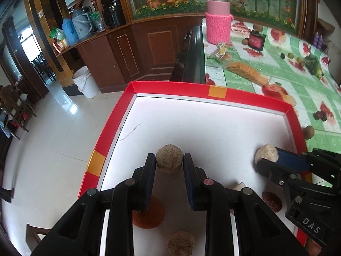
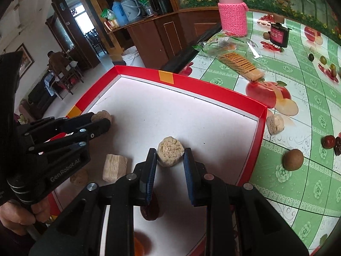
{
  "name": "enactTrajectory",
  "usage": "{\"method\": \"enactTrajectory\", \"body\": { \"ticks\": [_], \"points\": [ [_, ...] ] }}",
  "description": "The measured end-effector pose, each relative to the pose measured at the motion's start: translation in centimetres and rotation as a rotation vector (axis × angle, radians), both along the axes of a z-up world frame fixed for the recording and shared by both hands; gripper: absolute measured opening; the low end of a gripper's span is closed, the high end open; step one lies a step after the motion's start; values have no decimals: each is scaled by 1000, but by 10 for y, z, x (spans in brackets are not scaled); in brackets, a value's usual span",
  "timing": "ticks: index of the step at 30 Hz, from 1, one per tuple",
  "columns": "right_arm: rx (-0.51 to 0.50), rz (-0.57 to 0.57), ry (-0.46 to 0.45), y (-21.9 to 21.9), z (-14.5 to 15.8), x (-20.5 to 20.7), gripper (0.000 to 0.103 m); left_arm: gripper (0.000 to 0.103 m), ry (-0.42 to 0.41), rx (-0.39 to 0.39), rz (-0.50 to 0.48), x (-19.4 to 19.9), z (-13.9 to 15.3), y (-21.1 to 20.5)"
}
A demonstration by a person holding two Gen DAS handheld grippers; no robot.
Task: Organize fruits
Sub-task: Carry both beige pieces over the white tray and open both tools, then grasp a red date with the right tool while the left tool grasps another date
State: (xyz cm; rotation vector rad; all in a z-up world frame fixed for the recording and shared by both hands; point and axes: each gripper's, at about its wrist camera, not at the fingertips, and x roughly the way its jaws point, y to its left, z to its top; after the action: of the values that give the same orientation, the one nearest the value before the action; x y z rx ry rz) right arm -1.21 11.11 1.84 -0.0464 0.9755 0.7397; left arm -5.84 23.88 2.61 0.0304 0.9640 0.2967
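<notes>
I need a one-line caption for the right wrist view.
Right gripper closing on a beige puffed cake inside the red-rimmed tray.

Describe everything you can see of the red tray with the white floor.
The tray is a shallow rectangular box with low red walls, seemingly cardboard, with orange-yellow patches of tape. Its inside is plain white, with a thin scratch-like mark near the far left corner. It lies flat on the fruit-patterned tablecloth; its left side seems to overhang the floor. Inside lie several beige puffed blocks and reddish-brown discs. Both grippers reach in, the left gripper and right gripper each around a block.
</notes>
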Motion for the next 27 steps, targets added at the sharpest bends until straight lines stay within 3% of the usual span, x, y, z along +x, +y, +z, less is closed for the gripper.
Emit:
{"method": "enactTrajectory", "body": {
  "ticks": [2,4,10,15,27],
  "points": [
    [-2,-6,3,-2,0,0,35,34,6,5,3,0,0,-1],
    [24,-10,18,-7,1,1,50,43,8,12,15,-1,0,-1],
    [172,-10,-12,-40,17,-1,51,55,-20,57,30,-11,9,-9],
    [233,-90,-52,-83,26,7,53,65,-69,86,21,-19,25,-24],
    [240,-275,-60,-184,21,34,54,68,-105,116,-79,-10,41,-88]
  ]
}}
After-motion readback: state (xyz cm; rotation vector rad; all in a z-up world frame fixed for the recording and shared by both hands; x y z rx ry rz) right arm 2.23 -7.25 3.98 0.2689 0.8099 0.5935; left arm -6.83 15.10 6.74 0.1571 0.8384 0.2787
